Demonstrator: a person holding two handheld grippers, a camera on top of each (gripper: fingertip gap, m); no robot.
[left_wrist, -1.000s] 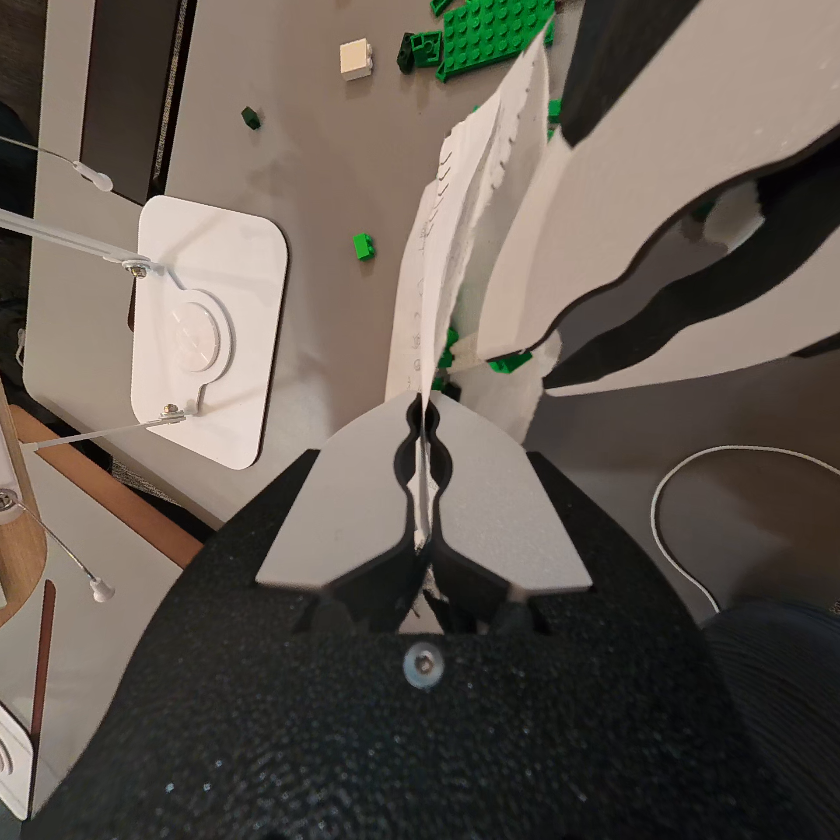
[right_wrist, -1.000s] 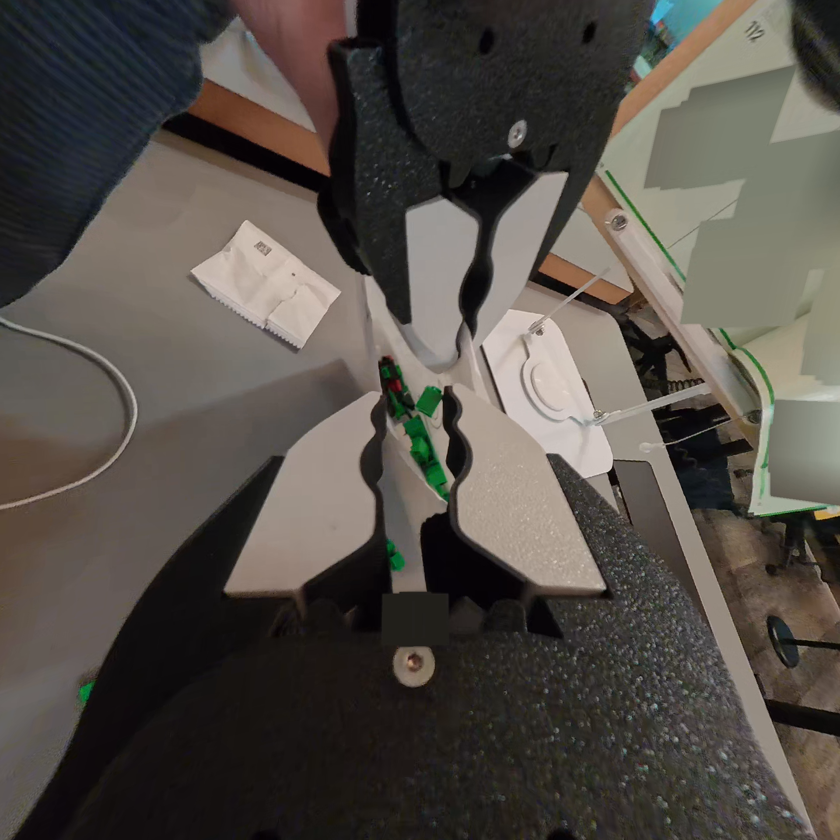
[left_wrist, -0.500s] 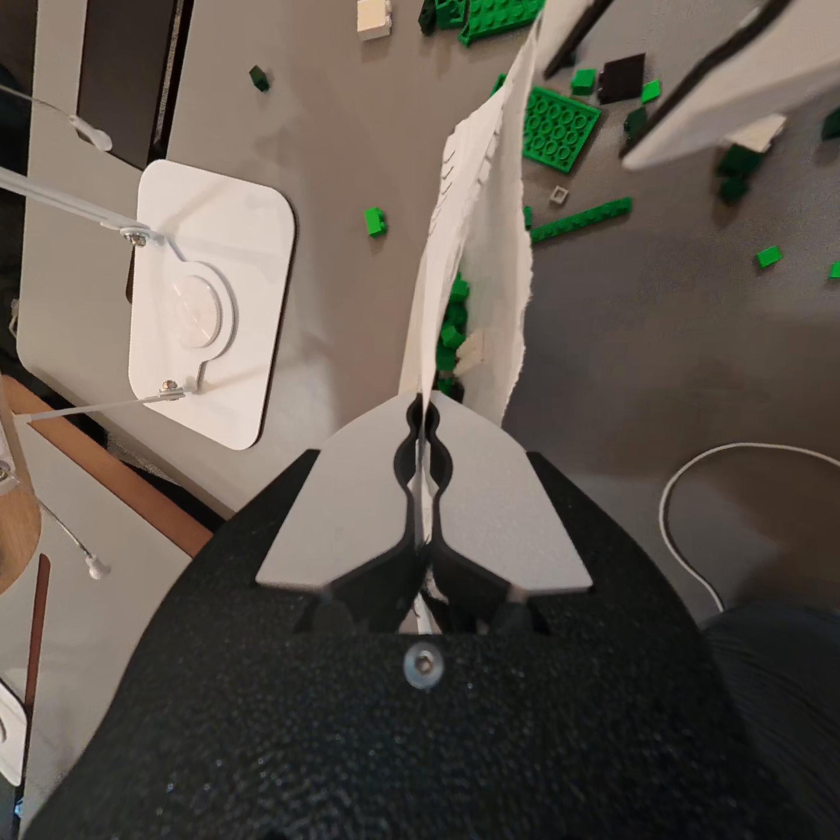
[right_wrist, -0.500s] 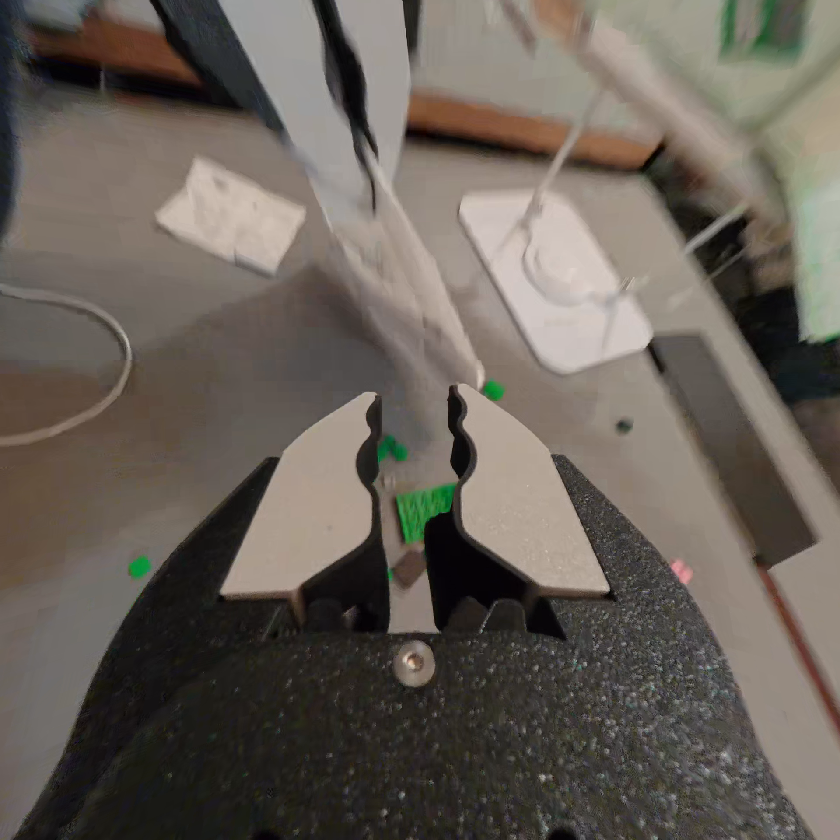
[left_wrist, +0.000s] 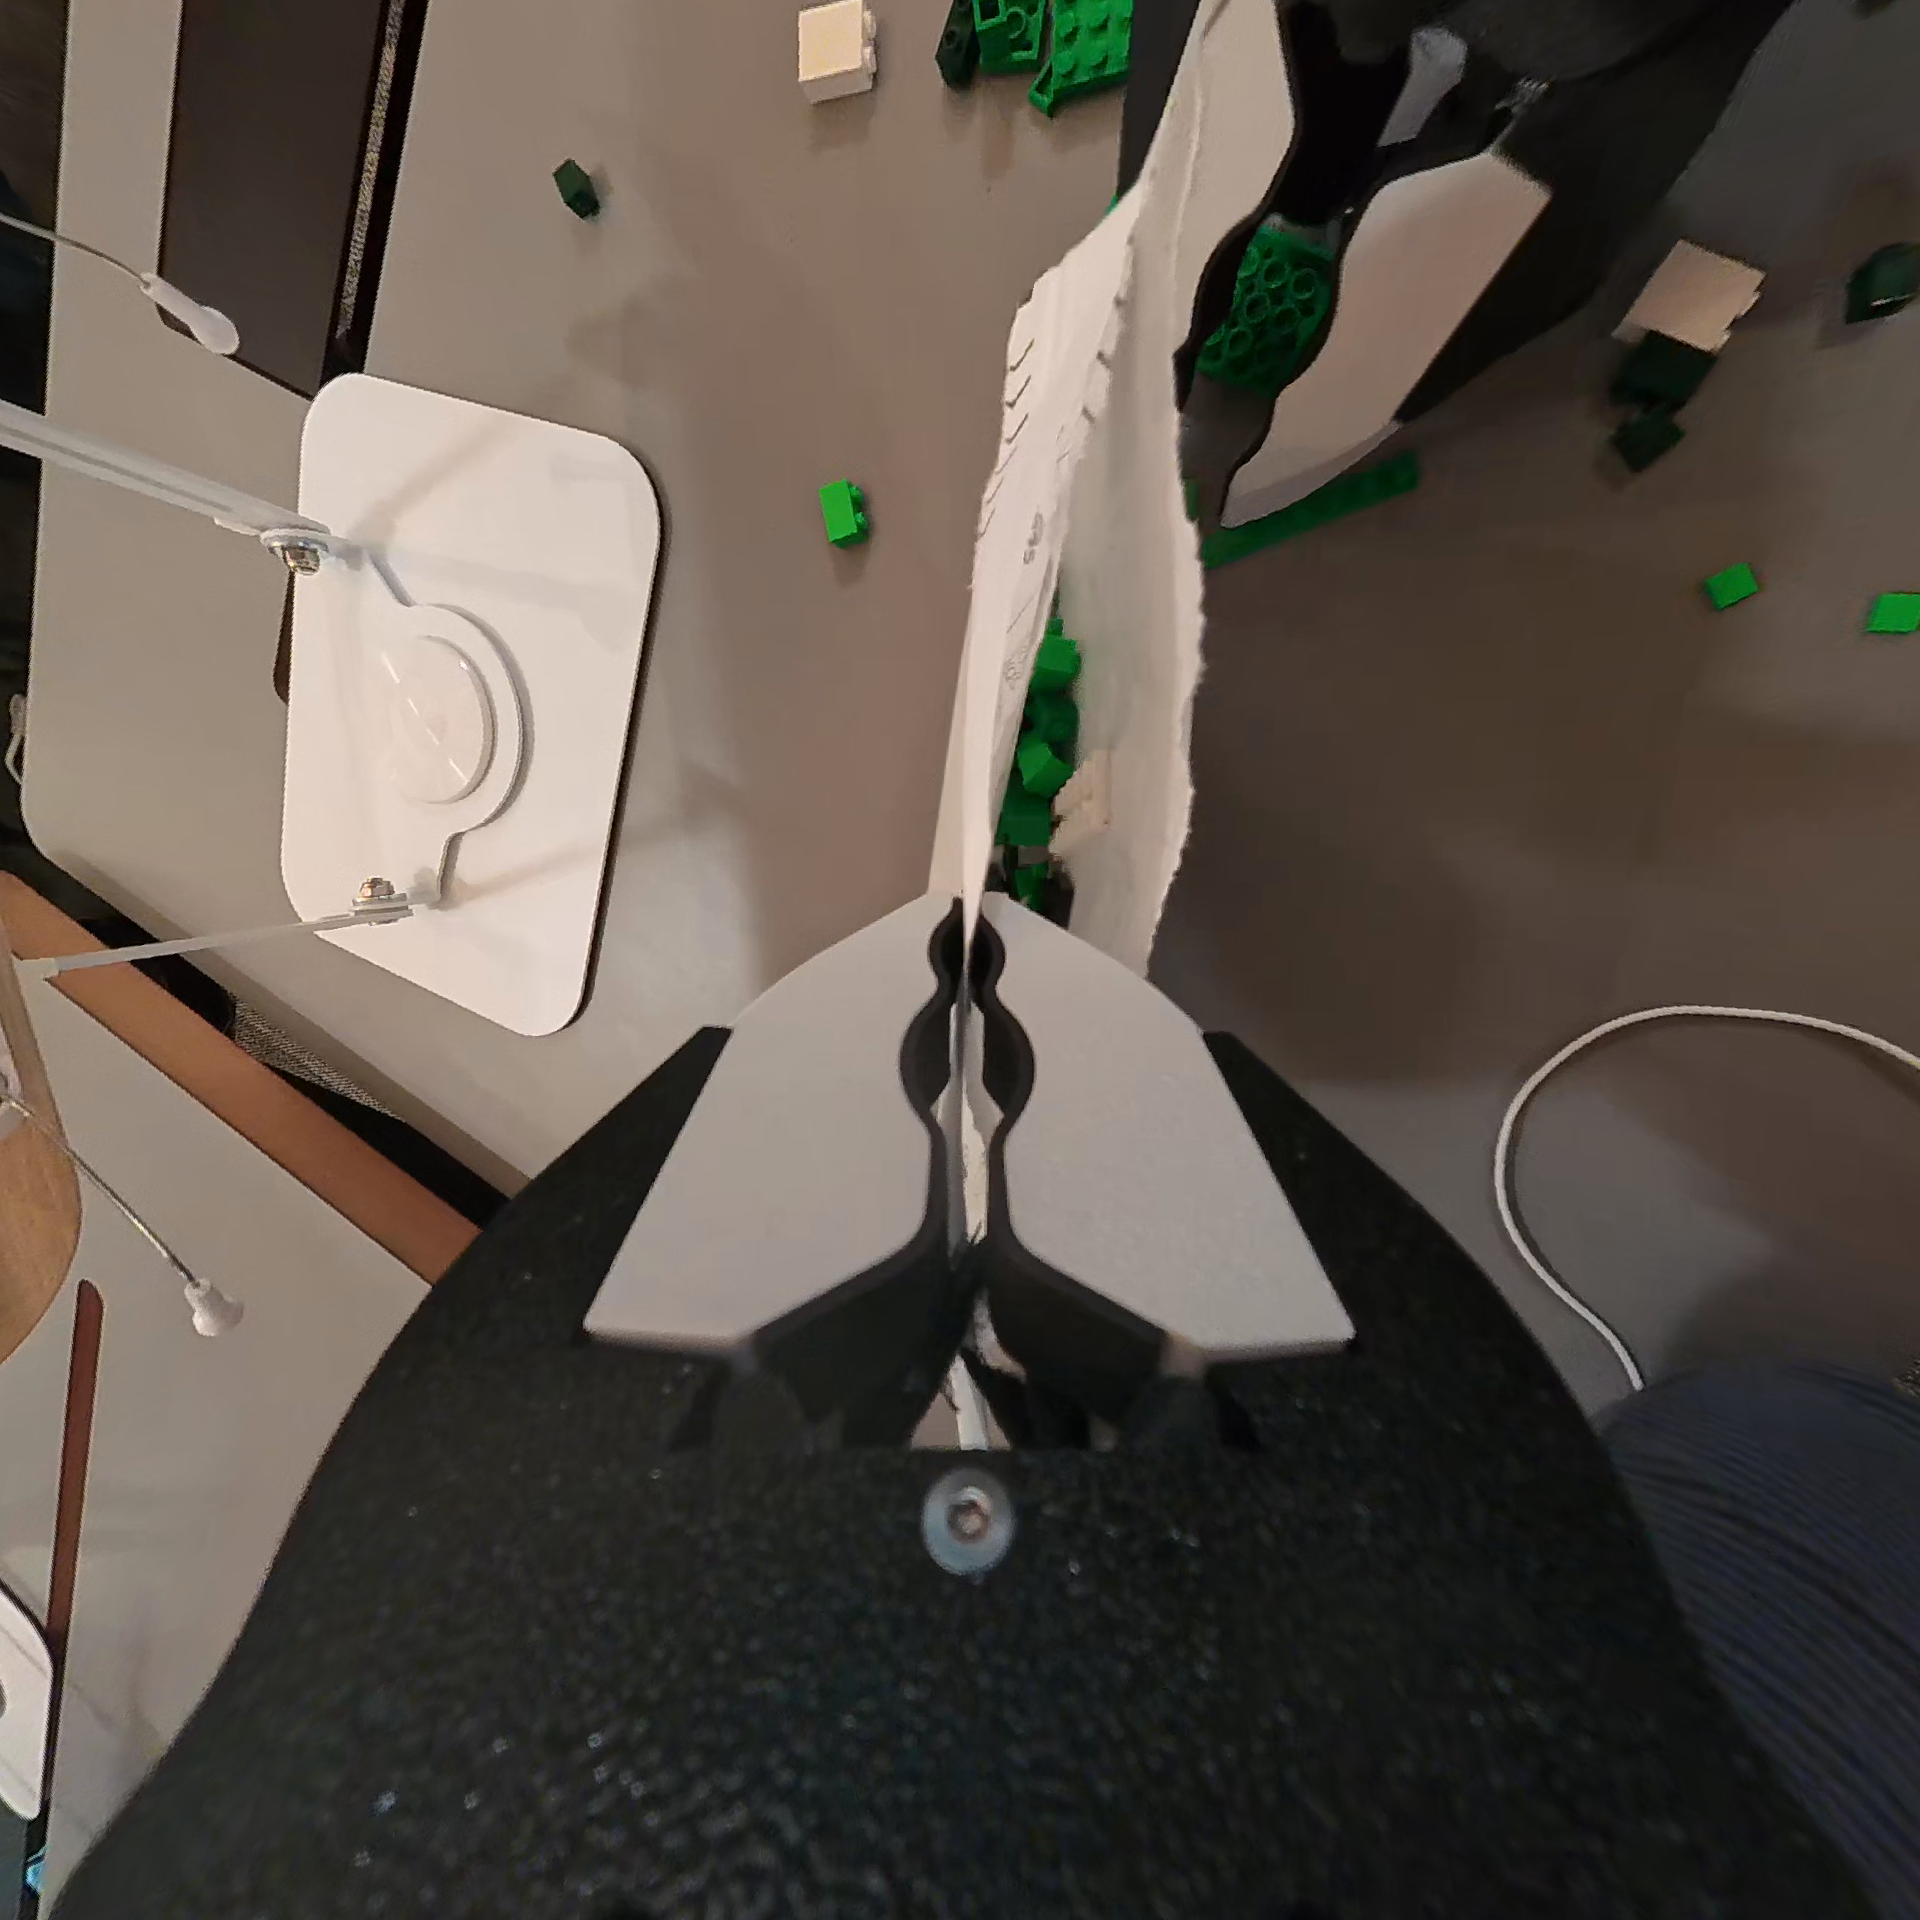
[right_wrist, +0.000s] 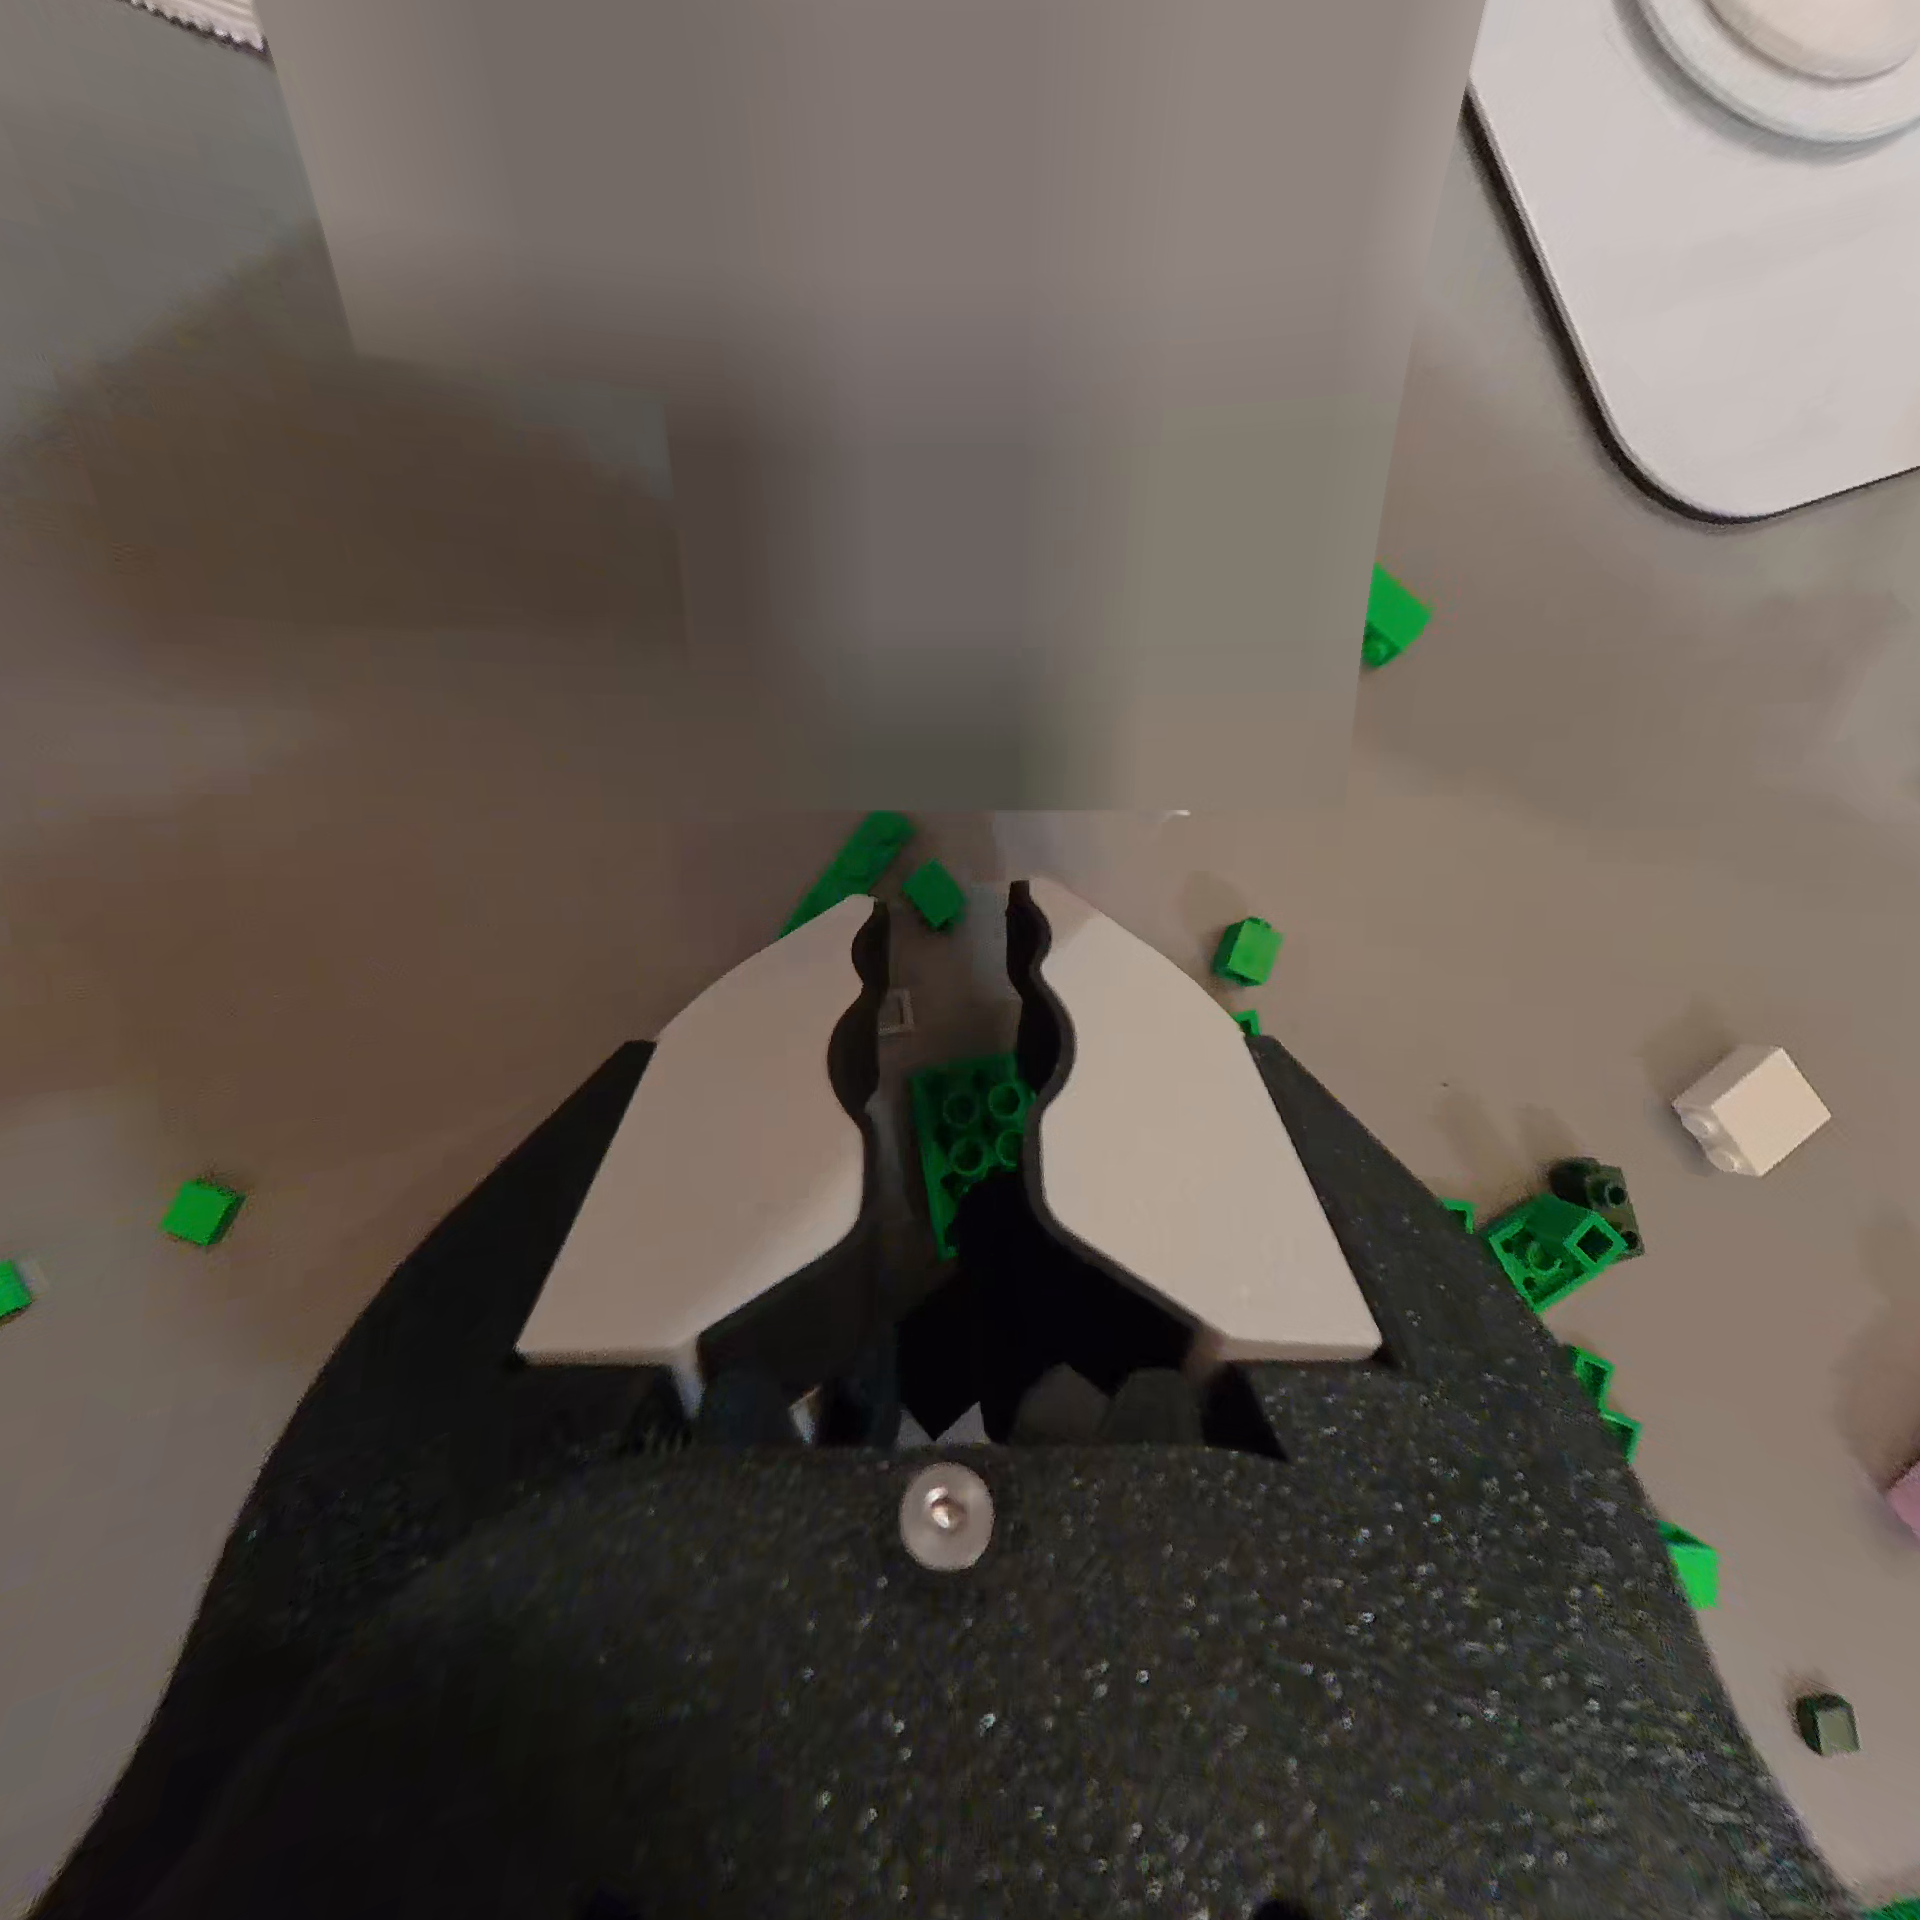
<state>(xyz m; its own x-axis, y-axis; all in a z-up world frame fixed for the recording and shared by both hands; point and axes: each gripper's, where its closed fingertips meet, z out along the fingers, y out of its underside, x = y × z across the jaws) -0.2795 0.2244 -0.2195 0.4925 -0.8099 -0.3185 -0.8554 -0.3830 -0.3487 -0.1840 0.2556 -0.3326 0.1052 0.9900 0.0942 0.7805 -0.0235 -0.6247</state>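
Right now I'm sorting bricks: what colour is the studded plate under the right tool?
Green plate, clearest in the right wrist view.

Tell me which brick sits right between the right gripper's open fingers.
The flat green plate, studs up, showing in the gap of the right gripper. The small green bricks and the white cube lie outside it.

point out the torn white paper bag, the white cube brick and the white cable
torn white paper bag (left_wrist: 1138, 665), left wrist view, on its inner wall
white cube brick (right_wrist: 1753, 1110), right wrist view, on its top face
white cable (left_wrist: 1509, 1132), left wrist view, on its curved loop
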